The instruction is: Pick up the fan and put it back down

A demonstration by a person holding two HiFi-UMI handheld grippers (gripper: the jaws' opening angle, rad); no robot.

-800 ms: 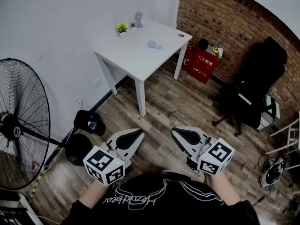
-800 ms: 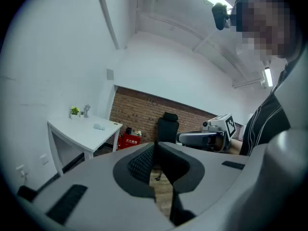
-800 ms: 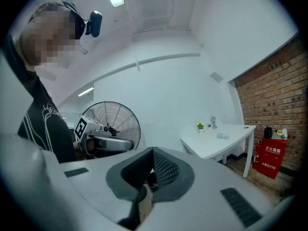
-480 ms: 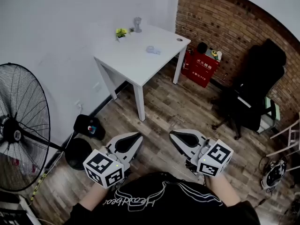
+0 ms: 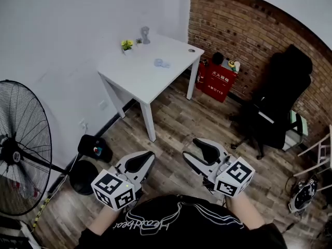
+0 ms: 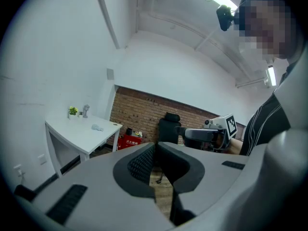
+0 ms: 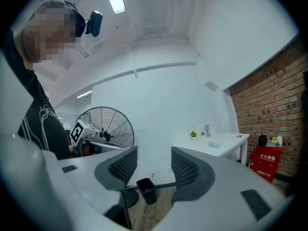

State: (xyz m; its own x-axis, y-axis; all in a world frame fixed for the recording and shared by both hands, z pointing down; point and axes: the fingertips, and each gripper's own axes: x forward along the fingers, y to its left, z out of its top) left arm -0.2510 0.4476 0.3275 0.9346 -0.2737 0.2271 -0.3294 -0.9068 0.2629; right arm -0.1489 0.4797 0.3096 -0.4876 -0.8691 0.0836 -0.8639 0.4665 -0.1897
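Wood floor (image 5: 181,121), white wall (image 5: 62,30) on one side, brick wall (image 5: 249,40) on the other. I see a white table (image 5: 148,69) in the corner with a small plant (image 5: 126,44) at its far edge. A red box (image 5: 217,81) sits on the floor against the brick, and a black office chair (image 5: 277,105) is further right.

The fan (image 5: 23,147) stands upright on the floor at the far left of the head view, close to the white wall. Its round base (image 5: 84,176) is flat on the boards, with a black bin (image 5: 95,148) just beside it.

Both of my grippers are low, in front of the person's torso, pointing away from the body and well apart from the fan. Neither touches it. The left gripper (image 5: 145,156) is clenched, pads meeting, with nothing between them. The right gripper (image 5: 189,147) is released, its jaws apart and empty. In its own view the gap shows only the bin and the floor, with the fan's cage off to the left behind the other gripper.
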